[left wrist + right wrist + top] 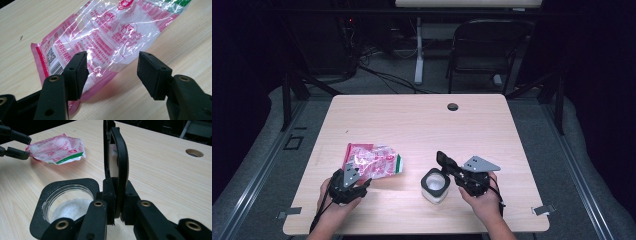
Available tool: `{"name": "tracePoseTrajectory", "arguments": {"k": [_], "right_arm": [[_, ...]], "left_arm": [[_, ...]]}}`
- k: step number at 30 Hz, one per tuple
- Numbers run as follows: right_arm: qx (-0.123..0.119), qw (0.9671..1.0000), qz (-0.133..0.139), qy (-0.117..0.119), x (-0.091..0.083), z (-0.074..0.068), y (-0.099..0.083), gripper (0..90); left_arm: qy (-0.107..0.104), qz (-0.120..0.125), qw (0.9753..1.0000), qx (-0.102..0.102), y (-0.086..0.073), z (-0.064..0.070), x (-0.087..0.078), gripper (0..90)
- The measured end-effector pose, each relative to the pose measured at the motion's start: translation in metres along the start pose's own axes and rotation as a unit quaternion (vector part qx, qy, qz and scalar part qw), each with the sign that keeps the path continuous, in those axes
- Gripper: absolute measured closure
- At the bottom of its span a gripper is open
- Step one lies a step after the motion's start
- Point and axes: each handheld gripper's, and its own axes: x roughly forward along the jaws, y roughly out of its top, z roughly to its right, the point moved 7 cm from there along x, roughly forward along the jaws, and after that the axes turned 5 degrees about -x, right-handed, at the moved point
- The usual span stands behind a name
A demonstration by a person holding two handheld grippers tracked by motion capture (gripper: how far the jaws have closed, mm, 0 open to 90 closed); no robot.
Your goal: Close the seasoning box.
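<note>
My left gripper stands wide apart over the near edge of the crinkled pink-and-clear plastic pouch, which lies flat at nine o'clock from the jar. My right gripper is clamped tight on the black hinged lid, held upright beside the open white jar of white powder. Bare pale wooden tabletop stretches toward twelve o'clock.

High view: fixed, above near table edge, faces forward and down, covers whole table. Left gripper view: close, low over pink snack bag. Right gripper view: close, low over open jar; bag shared, probably same.
</note>
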Motion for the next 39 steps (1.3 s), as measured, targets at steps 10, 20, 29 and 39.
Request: {"name": "tracePoseTrajectory", "arguments": {"k": [10, 20, 29, 39], "right_arm": [[-0.022, 0.9997, -0.004, -0.013, -0.002, -0.006, 0.000, 82.9], [-0.045, 0.9989, -0.003, -0.012, -0.003, -0.014, 0.002, 77.6], [-0.039, 0.9992, 0.001, 0.005, -0.001, -0.018, 0.002, 65.4], [-0.034, 0.9993, 0.009, 0.014, -0.001, -0.023, 0.006, 54.7]], "left_arm": [[-0.003, 0.000, 1.0000, 0.005, 0.002, 0.002, 0.003, 41.5], [-0.003, 0.000, 1.0000, 0.004, 0.003, 0.002, 0.004, 41.5], [-0.003, 0.002, 1.0000, 0.005, 0.002, 0.001, 0.004, 41.5], [-0.004, -0.002, 1.0000, 0.005, 0.002, 0.001, 0.004, 41.5]]}}
